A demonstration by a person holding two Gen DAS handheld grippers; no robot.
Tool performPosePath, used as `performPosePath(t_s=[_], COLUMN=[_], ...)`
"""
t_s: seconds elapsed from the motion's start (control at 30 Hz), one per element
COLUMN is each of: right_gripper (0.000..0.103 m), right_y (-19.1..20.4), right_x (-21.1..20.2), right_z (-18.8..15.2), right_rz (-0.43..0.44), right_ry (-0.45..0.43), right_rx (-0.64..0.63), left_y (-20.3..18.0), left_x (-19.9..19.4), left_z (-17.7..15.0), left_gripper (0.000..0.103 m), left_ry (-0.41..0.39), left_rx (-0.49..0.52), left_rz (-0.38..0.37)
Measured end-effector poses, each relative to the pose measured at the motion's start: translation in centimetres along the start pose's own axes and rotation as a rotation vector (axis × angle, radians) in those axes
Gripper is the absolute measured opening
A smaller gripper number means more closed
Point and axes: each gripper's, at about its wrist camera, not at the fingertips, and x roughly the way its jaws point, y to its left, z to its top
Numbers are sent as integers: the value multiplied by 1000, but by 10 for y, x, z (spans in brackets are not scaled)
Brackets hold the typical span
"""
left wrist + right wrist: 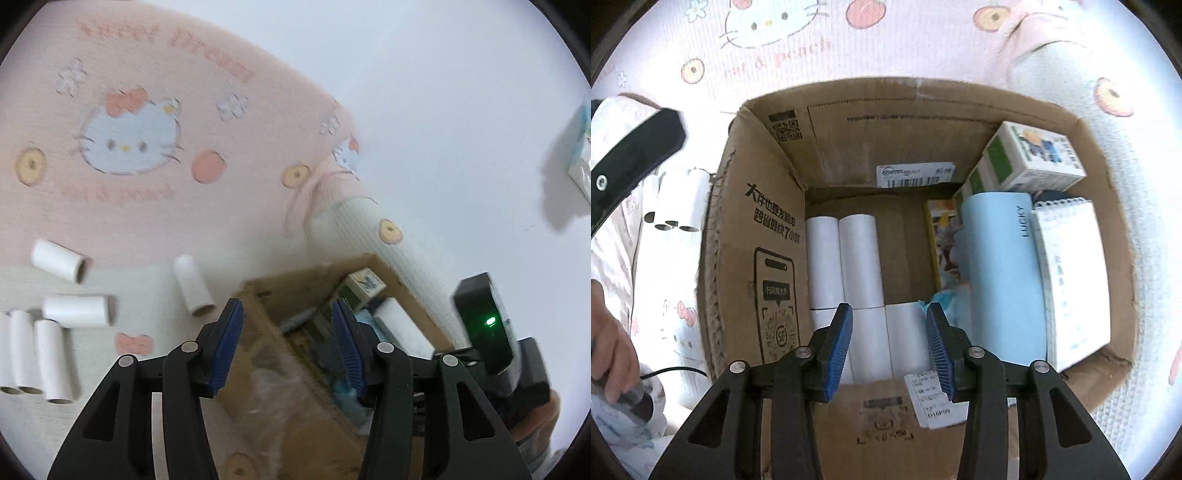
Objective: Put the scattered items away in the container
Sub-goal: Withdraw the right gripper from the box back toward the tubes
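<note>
Right wrist view looks almost straight down into the cardboard box (761, 236), with the right gripper (889, 347) poised above its near end, jaws apart and nothing between the ribbed blue pads (839, 350). Directly below them white paper tubes (858, 258) lie side by side on the box floor, smooth and matte, two farther off and more packed just under the fingertips. To their right sit a pale blue roll (1001, 273), a spiral notebook (1075, 280) and a small printed carton (1039, 155), all inside the box. The box is brown corrugated board, printed in black, with a white shipping label on its near wall. Left wrist view is blurred; the left gripper (287, 345) stands wide open and empty over the box's left wall (258, 354). More loose tubes (59, 258) lie outside, left of the box, on a soft pink and cream blanket (229, 206) with a cartoon cat print: three packed together near the left edge, three scattered beyond.
</note>
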Motion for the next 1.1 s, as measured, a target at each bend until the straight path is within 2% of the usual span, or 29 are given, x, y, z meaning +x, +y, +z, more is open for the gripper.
performPosePath(t_s=[0.07,0.2,0.27,0.4,0.47,0.57,0.73,0.87,0.9,1.03,1.1], right_gripper=[45,45,46,50,50,50,50,52,55,58,60], right_y=[1,-8,-13,-16,-12,1,39,65,70,101,118], right_x=[11,2,-8,-21,-26,-34,-60,-75,-77,-75,-70], right_z=[0,-4,-9,-21,-23,-22,-25,-27,-28,-24,-21], right_rz=[6,45,49,61,47,-16,-49,-7,6,66,83], right_ry=[-23,-99,-172,-280,-309,-372,-524,-652,-669,-729,-742], right_rx=[18,101,143,157,130,79,-40,-119,-133,-214,-255], left_y=[9,28,35,41,44,51,58,67,72,91,105], left_x=[-8,-19,-20,-24,-25,-27,-35,-45,-47,-56,-62], left_z=[-2,-10,-17,-37,-49,-65,-79,-83,-83,-84,-84], left_gripper=[54,54,54,54,54,54,54,54,54,53,49], left_ry=[0,1,-1,-1,17,57,80,75,73,55,49], left_rx=[2,-29,-30,51,84,86,94,79,72,42,6], left_rz=[17,25,60,157,199,222,209,218,228,267,282])
